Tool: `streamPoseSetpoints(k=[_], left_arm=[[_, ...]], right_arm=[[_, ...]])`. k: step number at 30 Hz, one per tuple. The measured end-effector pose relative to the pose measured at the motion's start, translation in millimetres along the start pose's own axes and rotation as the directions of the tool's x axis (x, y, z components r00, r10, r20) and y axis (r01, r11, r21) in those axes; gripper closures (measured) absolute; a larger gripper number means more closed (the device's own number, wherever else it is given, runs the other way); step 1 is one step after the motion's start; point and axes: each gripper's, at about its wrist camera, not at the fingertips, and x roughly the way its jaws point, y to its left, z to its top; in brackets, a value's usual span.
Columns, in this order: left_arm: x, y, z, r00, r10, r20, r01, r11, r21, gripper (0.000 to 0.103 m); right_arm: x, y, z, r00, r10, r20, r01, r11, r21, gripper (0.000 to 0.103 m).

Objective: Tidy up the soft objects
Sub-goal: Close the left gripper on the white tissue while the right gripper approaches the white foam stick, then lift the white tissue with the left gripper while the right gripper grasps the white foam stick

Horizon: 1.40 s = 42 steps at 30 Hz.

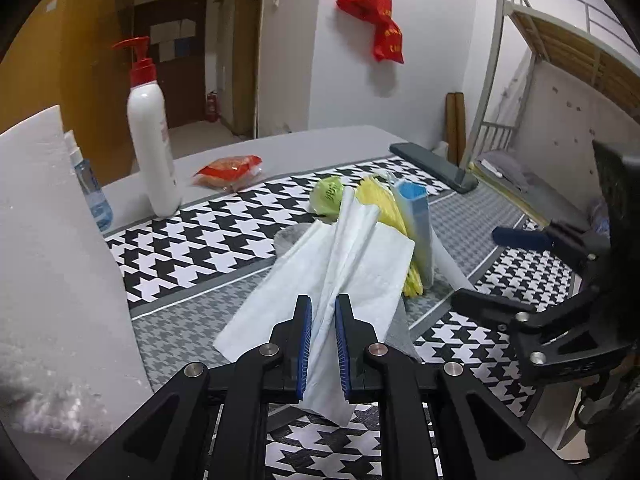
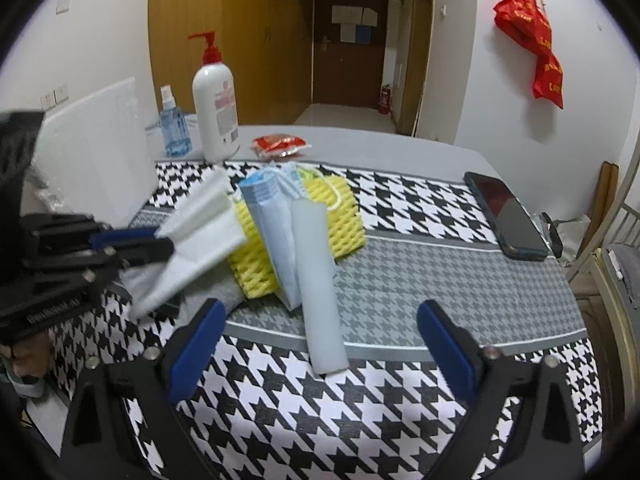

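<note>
Your left gripper [image 1: 323, 312] is clamped on a folded white paper tissue [image 1: 340, 264], its long axis running away toward the yellow foam net [image 2: 344, 216]. Your right gripper [image 2: 318, 340] gapes wide around the pale foam strip's [image 2: 320, 280] near end.

A white pump bottle [image 2: 216, 108] with a red pump stands upright at the 11 o'clock end of the worktop [image 2: 400, 144], just beside a small blue spray bottle [image 2: 173, 128]. A red snack packet [image 2: 280, 145] lies at 12 o'clock. A dark phone [image 2: 505, 212] lies flat at 2 o'clock on the houndstooth cloth [image 2: 400, 200]. A red bag [image 2: 532, 44] hangs on the wall. A white foam board [image 1: 52, 248] stands at 9 o'clock.
</note>
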Motion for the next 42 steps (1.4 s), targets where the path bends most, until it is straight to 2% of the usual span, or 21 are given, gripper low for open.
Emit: streamPoseSetpoints(k=[5, 10, 12, 15, 16, 21, 33, 41, 42], left_arm=[[-4.1, 0.8, 0.9, 1.000, -0.007, 0.015, 0.007, 1.000, -0.004, 0.090], [-9.7, -1.2, 0.7, 0.999, -0.014, 0.032, 0.014, 1.000, 0.002, 0.090], [-9.0, -0.9, 1.2, 0.999, -0.013, 0.029, 0.013, 1.000, 0.000, 0.090], [-11.2, -0.7, 0.6, 0.999, -0.014, 0.034, 0.014, 1.000, -0.006, 0.090], [-11.7, -0.7, 0.7, 0.999, -0.014, 0.036, 0.014, 1.000, -0.005, 0.090], [-11.7, -0.3, 1.0, 0.999, -0.014, 0.041, 0.014, 1.000, -0.005, 0.090], [-26.5, -0.6, 2.7, 0.995, -0.025, 0.095, 0.026, 1.000, -0.005, 0.090], [-38.2, 0.4, 7.2, 0.989, -0.075, 0.130, 0.077, 0.997, -0.008, 0.090], [-38.0, -1.0, 6.9, 0.989, -0.075, 0.129, 0.076, 0.997, -0.002, 0.090]], right_arm=[[10.5, -2.0, -8.3, 0.998, 0.014, -0.067, -0.016, 1.000, -0.026, 0.031], [12.4, -1.8, -9.7, 0.996, 0.041, -0.084, -0.043, 0.999, -0.033, 0.052], [12.1, -1.0, -9.0, 0.996, 0.042, -0.084, -0.045, 0.998, -0.039, 0.056], [14.8, -1.1, -8.3, 0.995, 0.037, -0.091, -0.040, 0.998, -0.042, 0.058], [16.1, -0.9, -9.3, 0.995, 0.034, -0.095, -0.039, 0.998, -0.043, 0.065], [18.3, -3.7, -9.1, 0.995, 0.020, -0.102, -0.023, 0.999, -0.033, 0.078], [-8.8, -16.5, -6.1, 0.999, 0.011, -0.040, -0.009, 0.999, 0.040, 0.082], [-41.5, -25.6, -9.0, 1.000, -0.017, 0.009, 0.016, 0.995, 0.097, 0.082], [-44.7, -26.7, -10.0, 1.000, -0.021, 0.014, 0.019, 0.995, 0.100, 0.085]])
